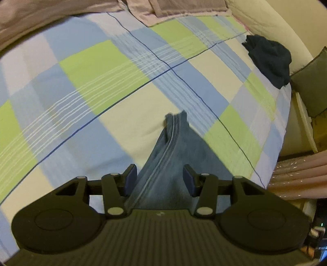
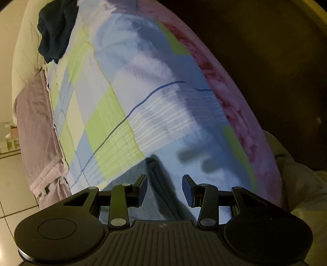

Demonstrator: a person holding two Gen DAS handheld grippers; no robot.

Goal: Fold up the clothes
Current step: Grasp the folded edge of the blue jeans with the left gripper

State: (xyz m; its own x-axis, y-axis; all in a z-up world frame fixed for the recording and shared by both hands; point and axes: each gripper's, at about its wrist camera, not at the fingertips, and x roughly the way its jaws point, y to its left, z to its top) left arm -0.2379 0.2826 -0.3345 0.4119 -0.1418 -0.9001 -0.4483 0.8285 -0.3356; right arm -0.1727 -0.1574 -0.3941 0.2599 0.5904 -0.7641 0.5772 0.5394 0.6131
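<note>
A pair of blue jeans [image 1: 169,159] runs up between the fingers of my left gripper [image 1: 160,180], above the checked bedspread [image 1: 92,86]. The blue pads stand apart on either side of the bunched denim, so the left gripper looks open around it. In the right wrist view the same denim [image 2: 161,188] lies between the fingers of my right gripper [image 2: 164,190], whose pads also stand apart. A dark navy garment [image 1: 269,59] lies crumpled at the far right edge of the bed; it also shows in the right wrist view [image 2: 55,30].
A mauve sheet or pillow [image 1: 175,8] lies at the head of the bed. A cream padded wall [image 1: 271,18] runs behind. A pink blanket [image 2: 235,110] edges the bed in the right wrist view. Tiled floor [image 2: 12,194] shows at the left.
</note>
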